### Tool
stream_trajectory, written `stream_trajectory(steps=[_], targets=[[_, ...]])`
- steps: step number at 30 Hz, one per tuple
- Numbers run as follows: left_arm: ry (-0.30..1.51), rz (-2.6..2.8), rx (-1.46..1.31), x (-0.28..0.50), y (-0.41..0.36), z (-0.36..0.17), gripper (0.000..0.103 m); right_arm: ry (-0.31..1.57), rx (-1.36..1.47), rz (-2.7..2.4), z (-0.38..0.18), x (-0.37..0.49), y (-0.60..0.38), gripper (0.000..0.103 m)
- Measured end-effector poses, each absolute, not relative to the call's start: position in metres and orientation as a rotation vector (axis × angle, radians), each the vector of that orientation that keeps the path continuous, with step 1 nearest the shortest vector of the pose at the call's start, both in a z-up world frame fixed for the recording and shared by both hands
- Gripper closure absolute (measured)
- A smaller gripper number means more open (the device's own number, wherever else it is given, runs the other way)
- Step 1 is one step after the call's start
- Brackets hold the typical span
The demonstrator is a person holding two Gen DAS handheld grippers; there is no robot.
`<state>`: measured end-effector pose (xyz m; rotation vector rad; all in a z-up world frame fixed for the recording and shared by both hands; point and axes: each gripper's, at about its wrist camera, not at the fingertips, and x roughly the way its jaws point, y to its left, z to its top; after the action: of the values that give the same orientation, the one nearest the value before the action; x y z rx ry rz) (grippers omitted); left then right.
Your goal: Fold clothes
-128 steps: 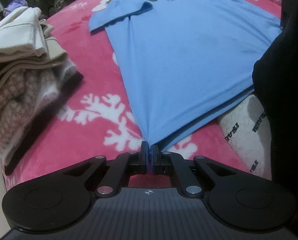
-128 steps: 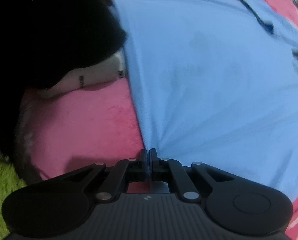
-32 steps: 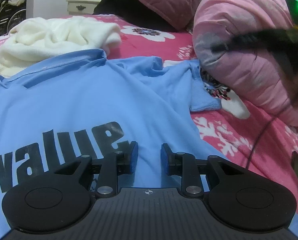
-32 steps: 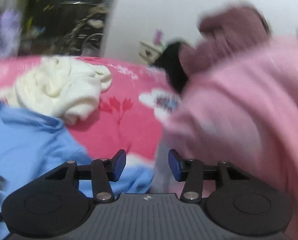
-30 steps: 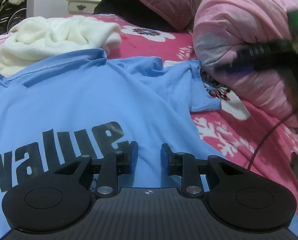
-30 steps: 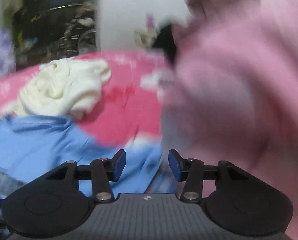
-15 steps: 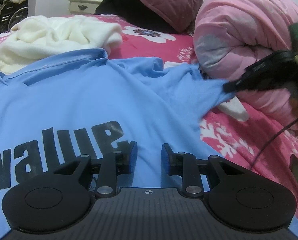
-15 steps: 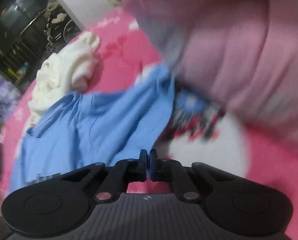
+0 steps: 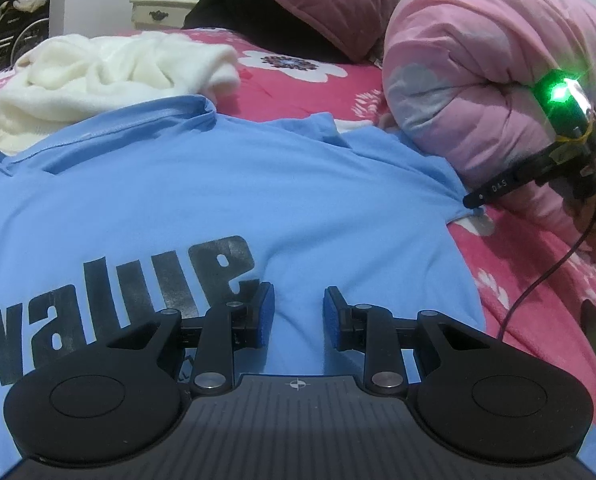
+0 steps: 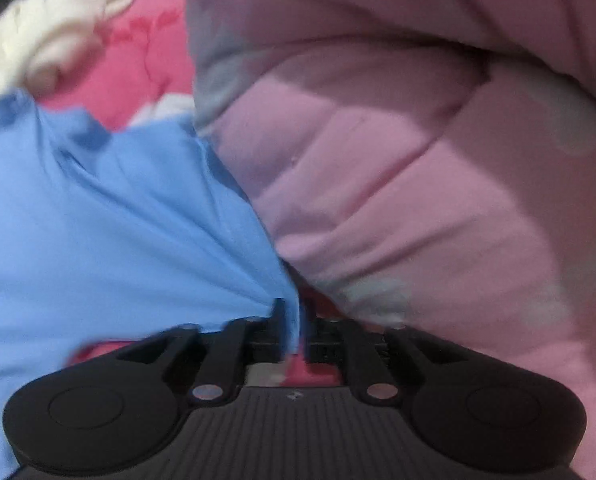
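A light blue T-shirt [image 9: 217, 200] with black "value" lettering lies spread on the pink flowered bedspread [image 9: 538, 272]. My left gripper [image 9: 298, 312] hovers open just above the shirt's chest, right of the print, with nothing between its fingers. My right gripper [image 9: 472, 201] pinches the end of the shirt's right sleeve beside the pink quilt. In the right wrist view the blue sleeve [image 10: 117, 220] runs taut into my right gripper [image 10: 293, 316]. Its jaws are opening slightly, with the cloth still between the pads.
A rolled pink quilt [image 9: 478, 60] crowds the right side, close to the sleeve. A cream garment [image 9: 97, 76] lies bunched past the collar. A maroon cushion [image 9: 338, 0] and a nightstand [image 9: 157, 10] stand behind. A thin cable [image 9: 538, 280] trails across the bedspread at right.
My right gripper dropped toward the bed, closed on the sleeve end and drew it out flat to the right against the quilt. The left gripper stayed put.
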<state>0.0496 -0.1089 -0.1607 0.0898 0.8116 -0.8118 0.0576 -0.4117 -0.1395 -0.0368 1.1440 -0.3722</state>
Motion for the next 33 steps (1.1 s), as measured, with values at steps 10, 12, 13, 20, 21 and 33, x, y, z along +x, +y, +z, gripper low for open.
stream_trajectory(steps=[10, 12, 13, 20, 21, 33], targets=[[0.796, -0.802, 0.054, 0.048, -0.108, -0.164, 0.074, 1.138, -0.191, -0.458, -0.107, 0.025, -0.402, 0.078], [0.794, -0.793, 0.033, 0.048, -0.105, -0.161, 0.074, 1.083, -0.2, -0.448, -0.091, 0.023, -0.391, 0.078], [0.787, -0.778, 0.023, 0.045, -0.099, -0.158, 0.074, 1.04, -0.189, -0.398, -0.081, 0.021, -0.382, 0.078], [0.685, -0.628, 0.032, 0.013, -0.037, -0.123, 0.073, 0.839, -0.077, 0.07, -0.043, 0.051, -0.277, 0.078], [0.665, -0.598, 0.055, 0.006, -0.024, -0.118, 0.072, 0.828, -0.028, 0.142, -0.043, 0.059, -0.261, 0.078], [0.723, -0.387, 0.406, -0.042, 0.066, -0.125, 0.068, 1.155, 0.336, 0.703, -0.121, 0.113, -0.101, 0.074]])
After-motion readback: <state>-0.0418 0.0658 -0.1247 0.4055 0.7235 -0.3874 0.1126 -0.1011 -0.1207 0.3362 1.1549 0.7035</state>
